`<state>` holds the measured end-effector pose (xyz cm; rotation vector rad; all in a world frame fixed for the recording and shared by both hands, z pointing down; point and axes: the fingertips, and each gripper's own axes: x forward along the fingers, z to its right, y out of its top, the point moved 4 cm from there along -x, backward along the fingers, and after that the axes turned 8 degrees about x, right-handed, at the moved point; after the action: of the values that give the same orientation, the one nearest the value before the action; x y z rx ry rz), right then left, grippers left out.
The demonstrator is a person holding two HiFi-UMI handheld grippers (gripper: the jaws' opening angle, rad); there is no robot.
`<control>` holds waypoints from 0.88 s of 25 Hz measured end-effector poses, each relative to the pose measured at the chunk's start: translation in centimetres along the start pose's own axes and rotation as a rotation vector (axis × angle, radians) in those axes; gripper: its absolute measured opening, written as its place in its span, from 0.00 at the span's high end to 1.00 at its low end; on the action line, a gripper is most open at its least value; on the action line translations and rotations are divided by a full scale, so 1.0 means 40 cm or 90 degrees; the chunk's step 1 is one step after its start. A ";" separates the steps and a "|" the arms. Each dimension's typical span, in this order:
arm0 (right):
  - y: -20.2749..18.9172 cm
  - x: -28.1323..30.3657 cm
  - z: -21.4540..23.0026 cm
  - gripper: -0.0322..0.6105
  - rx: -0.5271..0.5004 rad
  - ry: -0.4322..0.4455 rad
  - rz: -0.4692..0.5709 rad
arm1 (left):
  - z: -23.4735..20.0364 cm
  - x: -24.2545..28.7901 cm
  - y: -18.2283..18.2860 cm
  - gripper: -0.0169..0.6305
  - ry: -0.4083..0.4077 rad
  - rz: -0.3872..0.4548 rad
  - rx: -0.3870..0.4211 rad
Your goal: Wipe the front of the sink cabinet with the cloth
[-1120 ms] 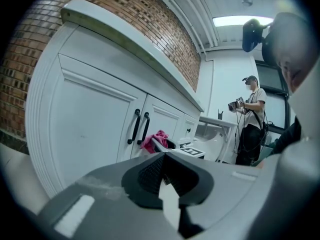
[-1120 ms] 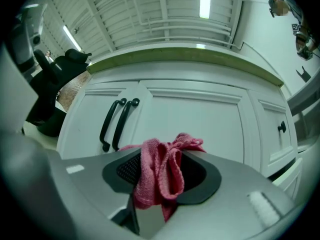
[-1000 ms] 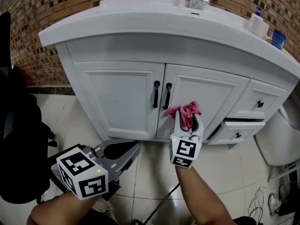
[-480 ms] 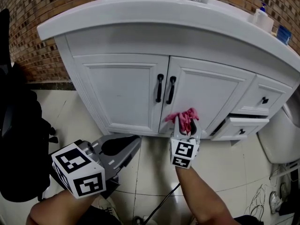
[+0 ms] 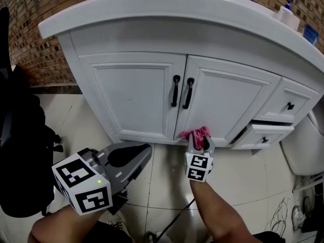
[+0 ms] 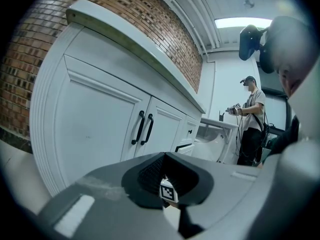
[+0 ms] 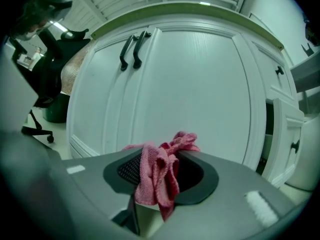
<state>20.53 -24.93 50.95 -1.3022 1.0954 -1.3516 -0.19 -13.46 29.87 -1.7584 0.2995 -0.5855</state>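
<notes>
Right gripper [image 5: 199,142]: jaws clamped on pink cloth [image 5: 196,134] | Cloth: at bottom edge of sink cabinet [image 5: 132,92] right door, 5 o'clock from black handles [image 5: 182,91] | Left gripper [image 5: 140,155]: jaws together, empty, 8 o'clock from cloth

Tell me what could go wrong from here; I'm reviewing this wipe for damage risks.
The cloth sits bunched in the right tool at the bottom edge of the door, so bare tool tips might scrape the paint. The ajar drawer lies just right of it; a sideways stroke could knock it.
</notes>
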 end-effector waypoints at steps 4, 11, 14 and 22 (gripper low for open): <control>-0.046 0.011 0.001 0.69 0.012 -0.001 -0.039 | -0.002 -0.004 0.002 0.96 0.001 0.000 -0.001; -0.117 0.025 -0.005 0.69 0.019 0.006 -0.105 | -0.001 -0.011 0.002 0.96 0.000 -0.002 0.002; -0.128 0.024 -0.009 0.69 -0.001 0.004 -0.108 | -0.002 -0.015 0.001 0.96 0.001 -0.001 0.001; -0.152 0.028 0.001 0.80 0.009 0.003 -0.129 | -0.003 -0.036 0.002 0.96 0.005 0.003 0.003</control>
<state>20.34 -25.00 57.13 -1.4304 0.9755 -1.5092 -1.46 -12.87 29.48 -1.7512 0.3085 -0.5891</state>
